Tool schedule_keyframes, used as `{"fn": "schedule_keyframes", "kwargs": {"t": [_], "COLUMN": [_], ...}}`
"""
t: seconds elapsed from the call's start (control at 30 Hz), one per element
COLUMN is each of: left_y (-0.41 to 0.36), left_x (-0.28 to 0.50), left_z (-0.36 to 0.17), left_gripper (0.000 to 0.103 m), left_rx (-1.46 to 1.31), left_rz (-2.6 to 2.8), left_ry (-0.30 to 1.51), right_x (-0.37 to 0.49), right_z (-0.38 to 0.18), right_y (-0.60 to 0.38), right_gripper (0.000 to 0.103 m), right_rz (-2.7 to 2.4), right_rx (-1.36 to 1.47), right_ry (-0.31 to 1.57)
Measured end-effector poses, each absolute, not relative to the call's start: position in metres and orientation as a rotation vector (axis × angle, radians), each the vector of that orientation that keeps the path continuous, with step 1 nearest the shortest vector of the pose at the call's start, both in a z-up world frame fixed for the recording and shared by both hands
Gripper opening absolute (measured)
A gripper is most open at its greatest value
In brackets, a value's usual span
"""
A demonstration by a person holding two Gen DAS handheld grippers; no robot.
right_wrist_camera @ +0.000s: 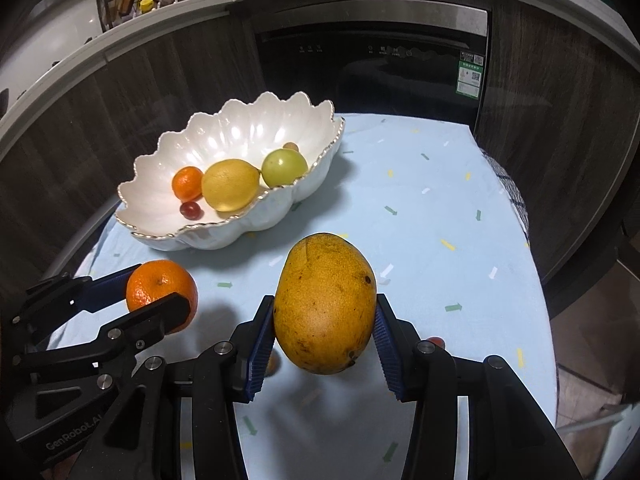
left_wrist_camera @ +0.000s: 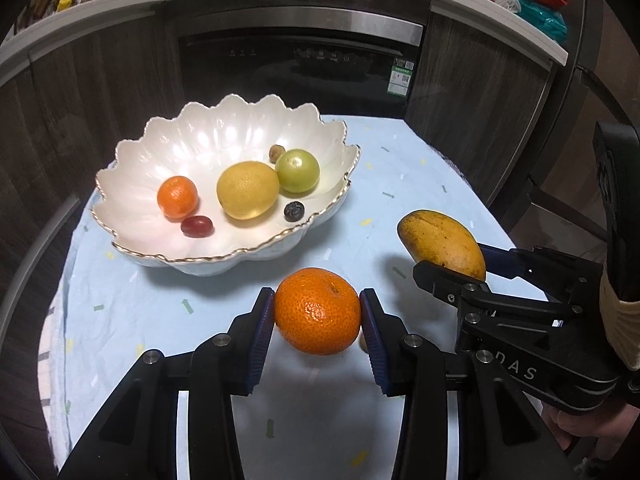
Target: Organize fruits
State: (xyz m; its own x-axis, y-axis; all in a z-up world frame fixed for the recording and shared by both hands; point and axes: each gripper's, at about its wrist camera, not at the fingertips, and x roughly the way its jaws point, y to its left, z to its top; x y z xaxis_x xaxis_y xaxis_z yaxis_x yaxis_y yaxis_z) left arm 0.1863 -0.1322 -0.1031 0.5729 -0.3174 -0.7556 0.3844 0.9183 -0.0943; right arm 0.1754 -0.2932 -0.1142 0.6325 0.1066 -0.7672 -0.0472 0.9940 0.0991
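My left gripper [left_wrist_camera: 318, 312] is shut on a large orange [left_wrist_camera: 317, 311], held above the table in front of the bowl; it also shows in the right wrist view [right_wrist_camera: 162, 294]. My right gripper [right_wrist_camera: 325, 320] is shut on a yellow mango [right_wrist_camera: 325, 306], held above the cloth to the right of the bowl; the mango also shows in the left wrist view [left_wrist_camera: 442, 243]. The white scalloped bowl [left_wrist_camera: 132, 160] [right_wrist_camera: 248, 216] holds a small orange [left_wrist_camera: 177, 196], a lemon [left_wrist_camera: 247, 190], a green fruit [left_wrist_camera: 297, 171], a red grape [left_wrist_camera: 196, 226], a dark berry [left_wrist_camera: 294, 211] and a small brown fruit [left_wrist_camera: 277, 152].
The table wears a light blue cloth [right_wrist_camera: 420, 220]. A small fruit [right_wrist_camera: 272, 364] lies on it behind my right gripper's left finger, and a red one [right_wrist_camera: 436, 342] by the right finger. A dark oven [right_wrist_camera: 372, 64] and wooden cabinets stand behind the table.
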Motion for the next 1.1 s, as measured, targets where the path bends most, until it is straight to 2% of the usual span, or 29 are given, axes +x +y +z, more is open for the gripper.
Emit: {"fn": "schedule_keyframes", "kwargs": {"t": [0.4,1.1], "left_y": [-0.108,-0.078], "left_x": [0.189,0.247], "left_z": [-0.072,-0.038], "left_gripper": [0.042,0.042], "left_rx": [0.064,0.065], "left_rz": [-0.381,-0.322], "left_ry": [0.82,0.742], "right_x": [0.178,0.228], "right_z": [-0.086,-0.053], "right_y": [-0.274,-0.247], "right_gripper": [0.047,0.047], "right_rz": [0.107,0.12], "right_rx": [0.06,0.043], "right_ry": [0.827,0.761]}}
